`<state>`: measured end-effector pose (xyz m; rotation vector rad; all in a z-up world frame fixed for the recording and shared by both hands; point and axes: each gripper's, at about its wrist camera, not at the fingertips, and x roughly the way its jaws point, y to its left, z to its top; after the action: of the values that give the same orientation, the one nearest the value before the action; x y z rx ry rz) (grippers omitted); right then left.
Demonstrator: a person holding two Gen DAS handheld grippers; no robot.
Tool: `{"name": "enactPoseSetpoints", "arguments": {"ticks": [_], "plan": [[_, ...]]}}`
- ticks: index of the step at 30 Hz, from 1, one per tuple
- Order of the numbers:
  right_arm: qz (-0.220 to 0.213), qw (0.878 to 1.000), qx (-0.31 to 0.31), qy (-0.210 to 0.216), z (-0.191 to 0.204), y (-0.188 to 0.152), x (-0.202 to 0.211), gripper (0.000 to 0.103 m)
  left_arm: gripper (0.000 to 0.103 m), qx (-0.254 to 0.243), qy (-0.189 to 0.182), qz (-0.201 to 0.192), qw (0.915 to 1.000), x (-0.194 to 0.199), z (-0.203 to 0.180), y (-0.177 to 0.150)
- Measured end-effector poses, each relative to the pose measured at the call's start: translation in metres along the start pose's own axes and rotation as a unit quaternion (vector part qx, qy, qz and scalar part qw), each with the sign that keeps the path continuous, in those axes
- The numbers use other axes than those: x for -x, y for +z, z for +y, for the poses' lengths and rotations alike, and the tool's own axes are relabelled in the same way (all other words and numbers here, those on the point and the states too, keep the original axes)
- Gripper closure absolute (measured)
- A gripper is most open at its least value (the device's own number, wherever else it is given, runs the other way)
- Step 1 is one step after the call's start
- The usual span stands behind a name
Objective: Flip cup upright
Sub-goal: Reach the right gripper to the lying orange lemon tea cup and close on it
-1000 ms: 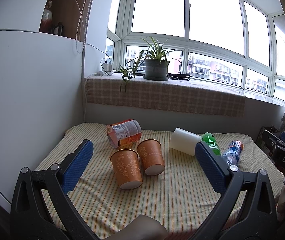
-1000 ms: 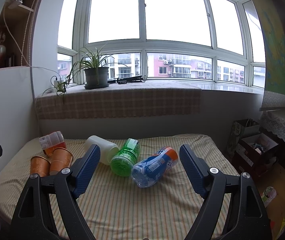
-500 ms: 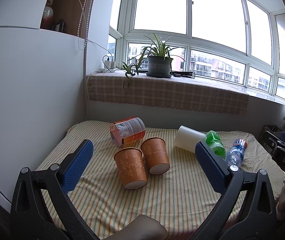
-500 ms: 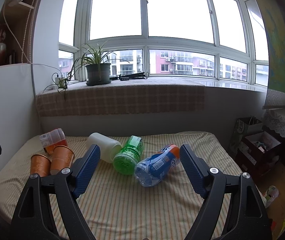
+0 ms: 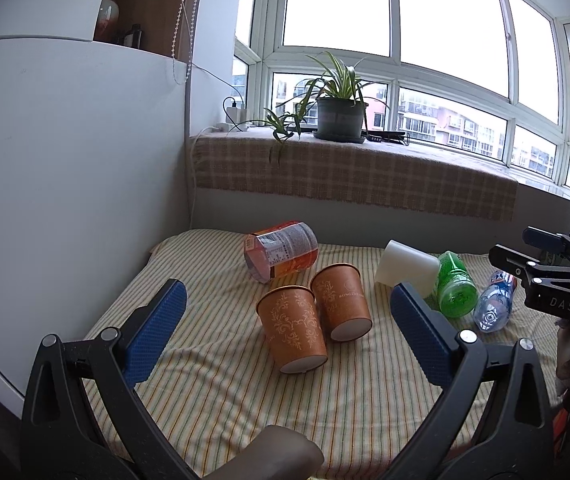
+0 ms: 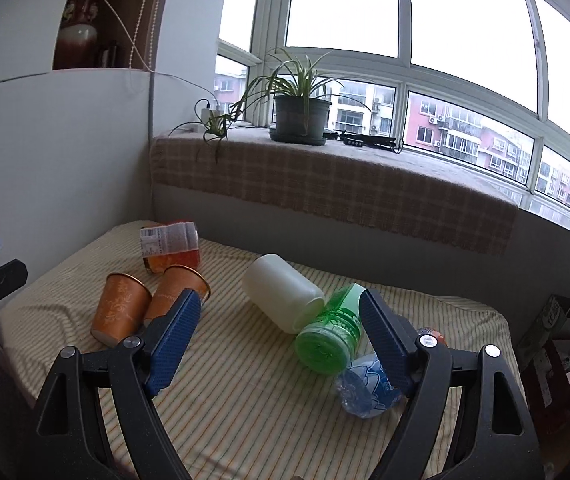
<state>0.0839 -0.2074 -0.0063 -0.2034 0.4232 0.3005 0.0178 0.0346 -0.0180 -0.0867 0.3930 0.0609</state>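
Observation:
Two orange paper cups lie tipped on the striped cloth, bases toward me: the near cup [image 5: 293,328] and the far cup [image 5: 341,300]. They also show in the right wrist view, the near cup [image 6: 119,312] and the far cup [image 6: 177,292]. My left gripper [image 5: 285,328] is open, a little short of the cups, which sit between its blue pads. My right gripper [image 6: 277,336] is open and empty over the cloth, near the white jar [image 6: 281,292] and green bottle [image 6: 329,336].
An orange-labelled can [image 5: 281,250], white jar [image 5: 405,266], green bottle [image 5: 455,290] and blue-labelled bottle [image 5: 495,304] lie on the cloth [image 5: 245,380]. A grey wall [image 5: 65,200] bounds the left. A checked windowsill [image 5: 365,176] with a potted plant is behind.
Both grippers have moved forward and tilted, the right one swinging left toward the jar and cups. The objects have not moved. Both stay open.

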Motion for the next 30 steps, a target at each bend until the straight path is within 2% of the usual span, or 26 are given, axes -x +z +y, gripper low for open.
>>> {"name": "enactPoseSetpoints", "arguments": {"ticks": [7,10,12,16,21,27,30], "plan": [[0.043,0.992,0.088,0.075,0.013,0.025,-0.066,0.022,0.000,0.003,0.017,0.022,0.9996,-0.015,0.014,0.000],[0.058,0.982,0.140,0.113,0.024,0.038,-0.094,0.022,0.000,-0.001,0.022,0.036,0.9991,-0.022,0.018,-0.003],[0.065,0.969,0.193,0.138,0.038,0.046,-0.109,0.022,0.000,-0.003,0.023,0.046,0.9987,-0.026,0.021,-0.005],[0.090,0.933,0.297,0.181,0.069,0.064,-0.148,0.022,0.000,-0.009,0.019,0.068,0.9975,-0.034,0.023,-0.011],[0.122,0.891,0.382,0.214,0.107,0.080,-0.194,0.022,0.000,-0.002,0.024,0.086,0.9960,-0.041,0.029,-0.016],[0.162,0.814,0.505,0.236,0.152,0.068,-0.235,0.022,0.000,0.027,0.043,0.087,0.9949,-0.046,0.053,-0.011],[0.169,0.777,0.560,0.233,0.166,0.061,-0.247,0.022,0.000,0.039,0.051,0.088,0.9940,-0.049,0.064,-0.009]]}}
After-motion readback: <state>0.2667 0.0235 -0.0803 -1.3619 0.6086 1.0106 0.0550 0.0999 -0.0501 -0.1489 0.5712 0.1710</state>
